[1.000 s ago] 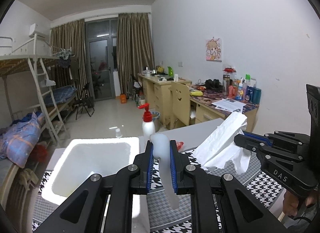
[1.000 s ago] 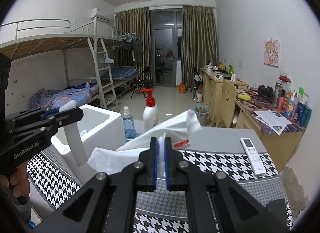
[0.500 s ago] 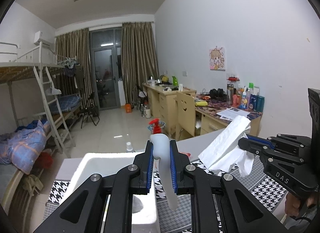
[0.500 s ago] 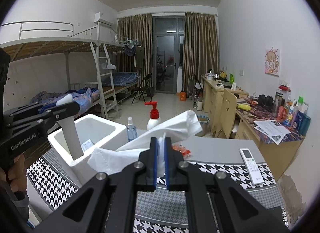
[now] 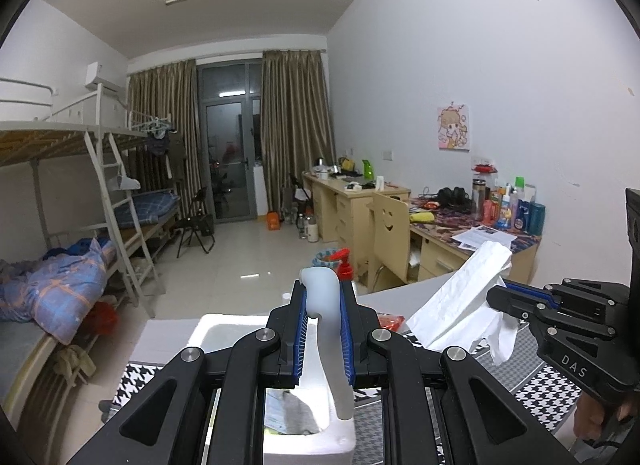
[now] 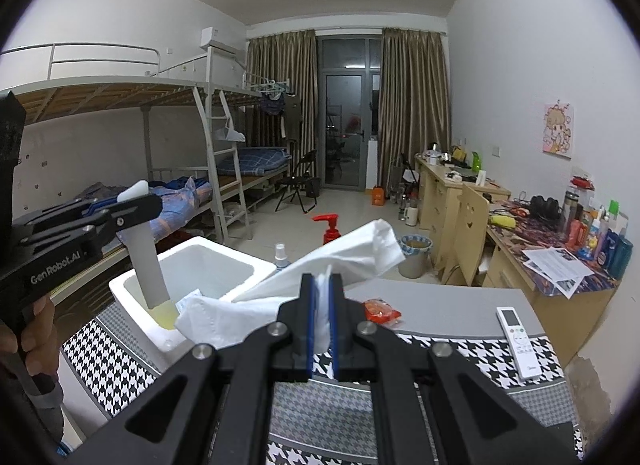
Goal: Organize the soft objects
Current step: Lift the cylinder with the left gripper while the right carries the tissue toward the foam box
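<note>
Two things held: one in each of my hand-held grippers.
Left hand-held gripper (image 5: 323,339): clamped on a soft white tube (image 5: 330,349). The tube hangs down, and its low end is inside the white box (image 6: 192,265).
Right hand-held gripper (image 6: 321,325): clamped on a white tissue (image 6: 320,265). The tissue is up in the air above the counter (image 6: 448,305), just beside the box, not in it.
Box: it sits on the checkered cloth (image 6: 108,361) at the left side of the counter. Some things are already lying in it, a gray soft thing (image 5: 296,413) and some paper. I cannot tell what else.
Done so far: I think some soft things are already put away, since the box is not bare inside.
Almost done: the tube. It looks ready to be let go into the box.
Left to do: the tissue must go over the box and be dropped in.
Maybe left: a small red packet (image 6: 380,311) lies on the counter behind the tissue. I cannot tell if it is soft.
Not for the box, I think: the remote (image 6: 518,341), the red pump bottle (image 6: 330,227) and the small spray bottle (image 6: 280,255).
</note>
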